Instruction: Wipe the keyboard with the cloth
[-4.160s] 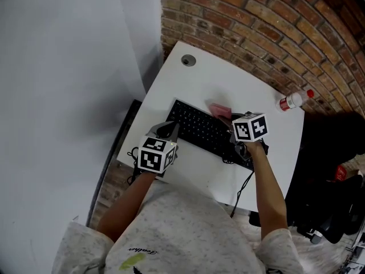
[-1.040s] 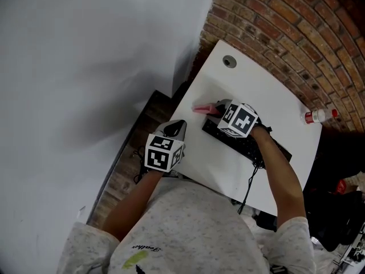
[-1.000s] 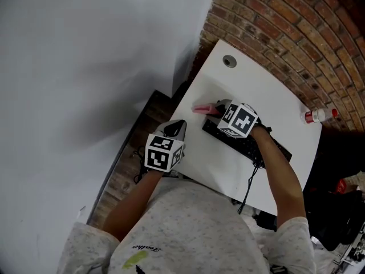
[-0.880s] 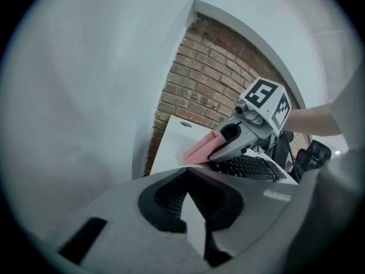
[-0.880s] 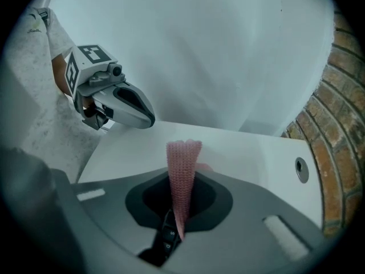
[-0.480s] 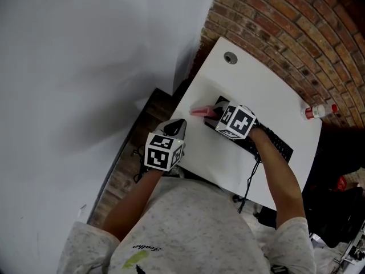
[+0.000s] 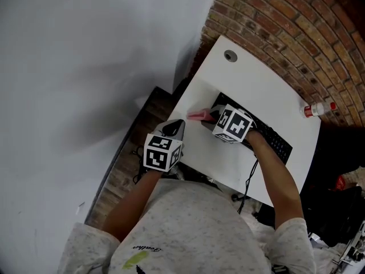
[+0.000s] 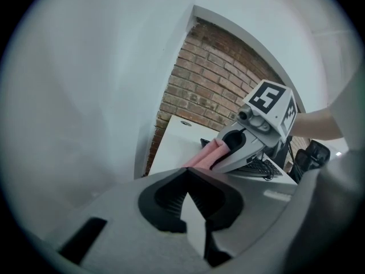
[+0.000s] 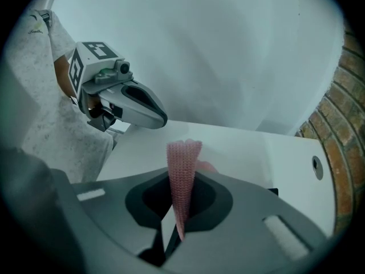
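Right gripper is clenched on the pink cloth, which is pinched between its jaws and juts out past their tips. Judging by where it sits, the wipe is in hand and at the end of a pass. The keyboard lies under and behind this gripper, running back along the person's forearm, while the free end of the cloth hangs beyond the keyboard's end over the bare white desk. Whether the cloth touches the desk cannot be told. The next move likely calls for drawing the gripper back along the keys, held low enough that the cloth drags over the key tops rather than the jaws knocking them. The cloth is a folded strip with a ribbed, knitted weave, limp at its far end, where a second fold shows behind. Off to this gripper's side, near the desk's edge and clear of the keyboard, the left gripper is closed with nothing between its jaws, taking no part.
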The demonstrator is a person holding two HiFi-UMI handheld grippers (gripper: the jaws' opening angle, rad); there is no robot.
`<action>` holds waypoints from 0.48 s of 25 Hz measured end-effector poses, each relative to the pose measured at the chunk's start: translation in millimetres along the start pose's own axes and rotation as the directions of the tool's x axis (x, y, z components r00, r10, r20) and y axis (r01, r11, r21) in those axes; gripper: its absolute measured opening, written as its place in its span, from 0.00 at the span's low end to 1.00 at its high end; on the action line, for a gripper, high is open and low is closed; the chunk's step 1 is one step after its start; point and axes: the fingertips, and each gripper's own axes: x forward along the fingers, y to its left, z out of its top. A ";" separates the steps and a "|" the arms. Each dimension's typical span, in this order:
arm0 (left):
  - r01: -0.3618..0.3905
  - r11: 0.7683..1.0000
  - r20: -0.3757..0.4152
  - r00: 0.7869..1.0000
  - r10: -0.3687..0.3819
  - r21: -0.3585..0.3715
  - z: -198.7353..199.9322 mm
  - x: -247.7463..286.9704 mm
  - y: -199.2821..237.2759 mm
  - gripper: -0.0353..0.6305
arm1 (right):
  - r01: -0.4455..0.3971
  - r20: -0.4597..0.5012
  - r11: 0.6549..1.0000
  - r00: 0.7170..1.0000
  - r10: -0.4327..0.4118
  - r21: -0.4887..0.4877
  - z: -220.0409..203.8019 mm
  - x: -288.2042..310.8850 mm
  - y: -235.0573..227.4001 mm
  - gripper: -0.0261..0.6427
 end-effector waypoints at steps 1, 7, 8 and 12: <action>-0.002 1.000 0.001 1.000 0.002 -0.002 -1.1 -0.9 0.3 0.04 | -0.004 -0.002 1.000 1.000 0.004 -0.002 -0.8 1.0 2.3 0.07; -0.022 1.000 0.006 1.000 0.022 -0.010 -3.5 -7.5 1.0 0.04 | -0.015 0.009 1.000 1.000 0.015 0.015 -6.8 3.2 15.1 0.07; -0.023 1.000 0.007 1.000 0.024 -0.011 -3.8 -8.2 0.3 0.04 | -0.013 0.018 1.000 1.000 0.013 0.022 -7.5 2.8 17.4 0.07; -0.023 1.000 0.003 1.000 0.023 -0.002 -4.5 -10.2 -5.9 0.04 | 0.003 0.074 0.999 0.997 -0.007 0.052 -8.9 -4.2 28.3 0.07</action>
